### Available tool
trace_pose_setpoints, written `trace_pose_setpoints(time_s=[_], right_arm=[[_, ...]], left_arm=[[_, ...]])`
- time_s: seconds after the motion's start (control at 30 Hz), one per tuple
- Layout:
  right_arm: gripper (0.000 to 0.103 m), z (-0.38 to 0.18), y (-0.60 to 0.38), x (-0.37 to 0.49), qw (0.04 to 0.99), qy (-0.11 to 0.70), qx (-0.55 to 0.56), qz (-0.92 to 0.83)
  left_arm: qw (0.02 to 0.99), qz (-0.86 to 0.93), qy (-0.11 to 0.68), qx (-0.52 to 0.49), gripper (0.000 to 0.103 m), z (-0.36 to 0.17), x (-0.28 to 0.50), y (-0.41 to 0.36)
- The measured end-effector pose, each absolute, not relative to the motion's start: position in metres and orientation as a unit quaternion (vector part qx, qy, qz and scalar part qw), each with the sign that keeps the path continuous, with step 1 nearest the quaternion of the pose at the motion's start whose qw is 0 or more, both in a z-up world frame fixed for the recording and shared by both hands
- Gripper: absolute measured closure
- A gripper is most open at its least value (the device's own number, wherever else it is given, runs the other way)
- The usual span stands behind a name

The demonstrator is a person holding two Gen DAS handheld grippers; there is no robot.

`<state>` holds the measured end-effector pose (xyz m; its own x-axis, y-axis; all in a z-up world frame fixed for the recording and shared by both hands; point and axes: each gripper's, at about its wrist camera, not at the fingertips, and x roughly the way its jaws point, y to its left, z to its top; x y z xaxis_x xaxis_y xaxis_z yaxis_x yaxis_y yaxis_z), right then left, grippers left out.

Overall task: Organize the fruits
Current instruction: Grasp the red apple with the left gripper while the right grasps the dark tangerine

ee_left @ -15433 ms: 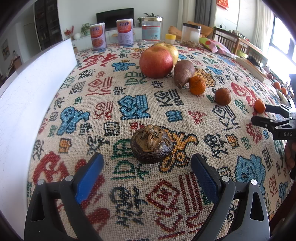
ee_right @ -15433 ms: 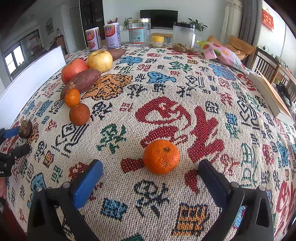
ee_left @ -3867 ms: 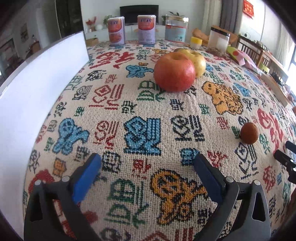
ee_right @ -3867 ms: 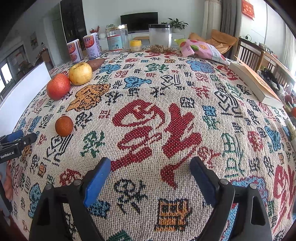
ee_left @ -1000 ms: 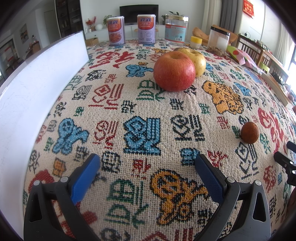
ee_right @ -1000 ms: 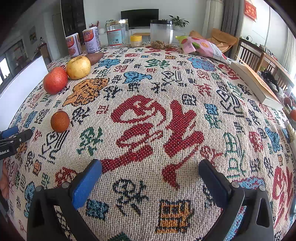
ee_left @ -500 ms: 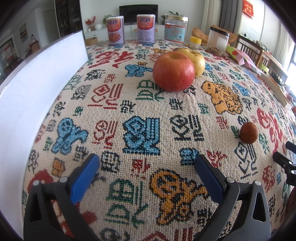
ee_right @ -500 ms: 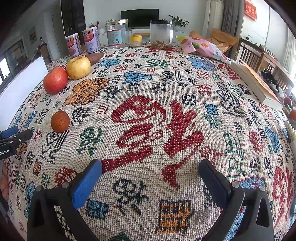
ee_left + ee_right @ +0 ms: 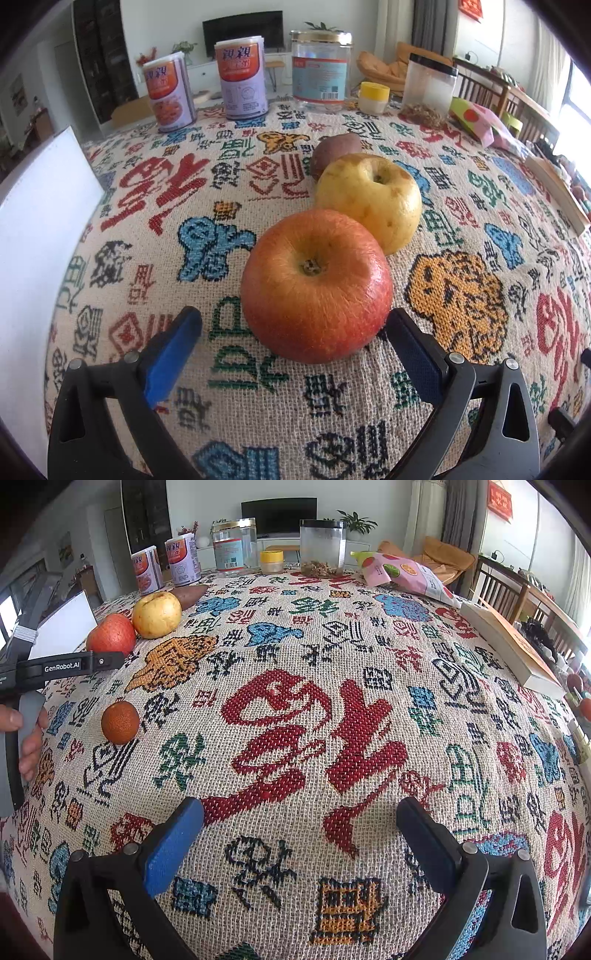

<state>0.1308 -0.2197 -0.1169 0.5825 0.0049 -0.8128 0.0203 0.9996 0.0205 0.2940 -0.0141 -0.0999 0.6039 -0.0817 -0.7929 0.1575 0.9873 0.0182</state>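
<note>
Since half a second ago the left gripper [image 9: 291, 332] has advanced up to the red apple [image 9: 316, 284], which now sits at the mouth of its wide-open jaws — the blue fingertips [image 9: 173, 343] flank it on either side, gripping nothing. Just behind the red apple lies a yellow apple [image 9: 369, 201], apparently touching it, with a sweet potato [image 9: 334, 149] beyond. The right gripper [image 9: 299, 834] hovers spread wide and empty over the patterned tablecloth [image 9: 332, 664]. Off to its left a small tangerine [image 9: 120, 722] rests alone — well apart from the apples. Two cans [image 9: 207, 88] and jars line the far edge.
</note>
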Motion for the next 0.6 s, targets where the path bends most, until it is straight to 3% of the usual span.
trace_pose_setpoints(time_s=[0.1,0.6], right_arm=[[0.000,-0.117,-0.220,0.131,0.889,0.457,0.014,-0.004],[0.000,-0.117,-0.220,0.131,0.889,0.457,0.013,-0.004]], left_arm=[[0.897,-0.100,0.430,-0.004,0.035,-0.097,0.293,-0.005],[0.875,-0.093,0.474,-0.007,0.034,-0.091,0.148,0.047]])
